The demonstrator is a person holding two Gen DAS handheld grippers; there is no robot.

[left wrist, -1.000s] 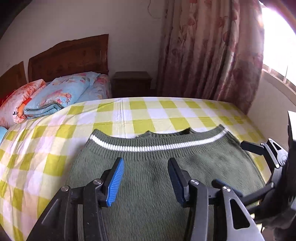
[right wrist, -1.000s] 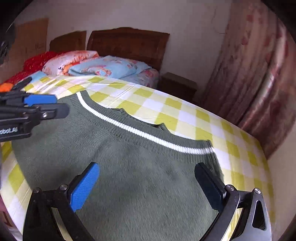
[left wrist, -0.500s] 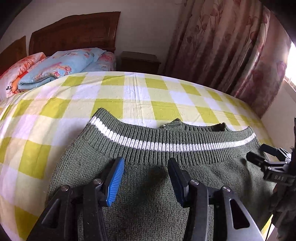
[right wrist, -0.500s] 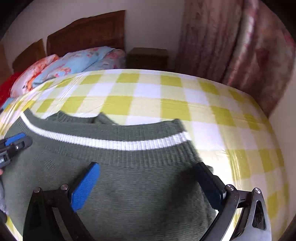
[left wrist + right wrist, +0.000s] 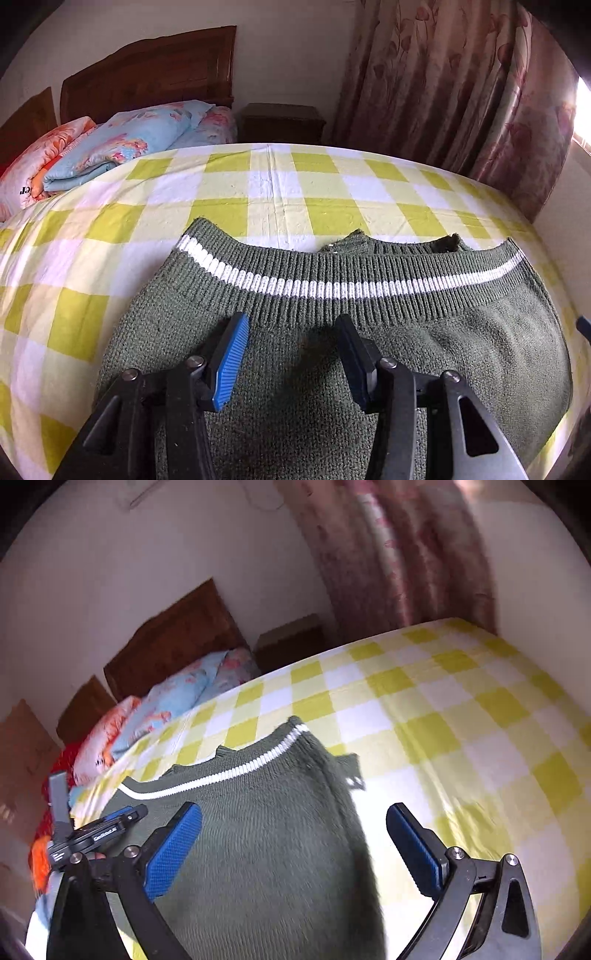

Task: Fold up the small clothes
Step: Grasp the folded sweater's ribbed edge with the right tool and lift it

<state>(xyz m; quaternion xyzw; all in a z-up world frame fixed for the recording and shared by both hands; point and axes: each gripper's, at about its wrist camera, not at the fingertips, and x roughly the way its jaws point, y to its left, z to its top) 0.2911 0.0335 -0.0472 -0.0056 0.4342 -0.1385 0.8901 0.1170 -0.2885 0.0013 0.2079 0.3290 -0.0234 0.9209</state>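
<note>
A green knitted sweater with a white stripe along its ribbed band lies flat on the yellow-and-white checked bedsheet. My left gripper hovers open just above the knit, short of the ribbed band, with nothing pinched between its blue pads. In the right wrist view the sweater fills the lower middle. My right gripper stands wide open over the sweater's right edge, one finger above the knit and the other above the bare bedsheet. The left gripper shows at the far left.
A folded blue floral quilt and an orange pillow lie at the head of the bed below a wooden headboard. A dark nightstand and a pink floral curtain stand behind the bed.
The left gripper came down closer to the sweater, then held still. The right gripper swung to the right and rolled, from over the sweater's middle to over its right edge.
</note>
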